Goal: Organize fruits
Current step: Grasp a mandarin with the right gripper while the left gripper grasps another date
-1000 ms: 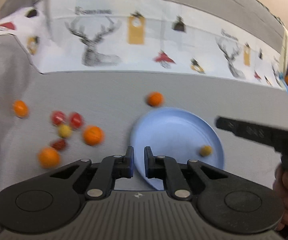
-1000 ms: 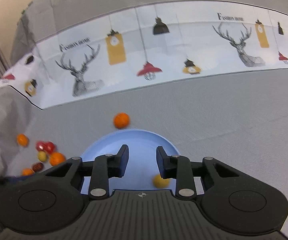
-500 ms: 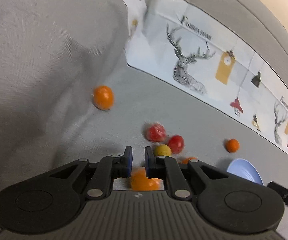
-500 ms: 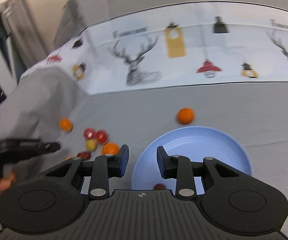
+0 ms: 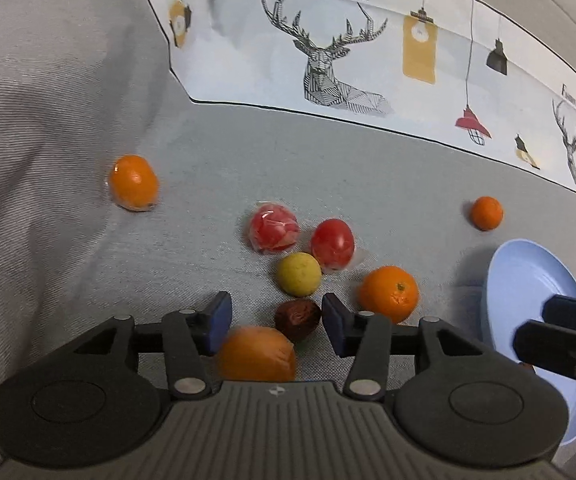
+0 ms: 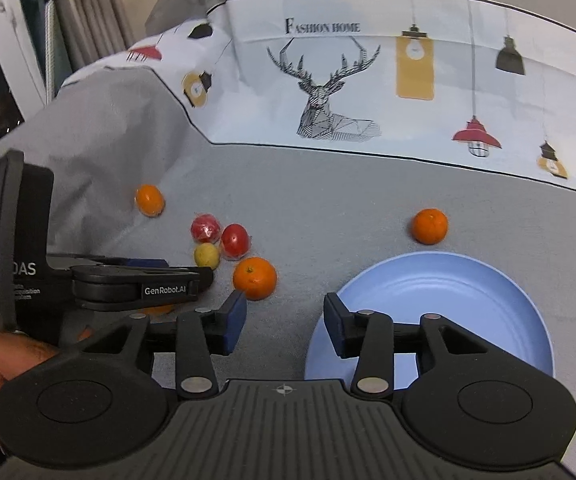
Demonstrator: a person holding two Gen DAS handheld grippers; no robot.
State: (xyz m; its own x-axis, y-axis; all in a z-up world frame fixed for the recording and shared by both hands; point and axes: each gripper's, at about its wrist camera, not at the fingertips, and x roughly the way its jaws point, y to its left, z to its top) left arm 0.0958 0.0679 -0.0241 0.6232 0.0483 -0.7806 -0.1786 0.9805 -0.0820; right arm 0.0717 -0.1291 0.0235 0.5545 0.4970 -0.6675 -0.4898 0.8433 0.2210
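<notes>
Several fruits lie on the grey cloth. My left gripper is open, low over an orange fruit and a dark red date between its fingers. Beyond them lie a yellow fruit, two wrapped red fruits, an orange and two further oranges. My right gripper is open and empty at the left rim of the light blue plate. The plate's near part is hidden behind the gripper. The left gripper body shows in the right wrist view.
A white band with deer and lamp prints runs along the back. The cloth rises in a fold at the left. A curtain and a white frame stand at the far left. An orange lies behind the plate.
Both grippers have opened wider. The left gripper has moved forward and down onto the fruit cluster. The right gripper has drifted left, off the plate's middle to its left rim.
</notes>
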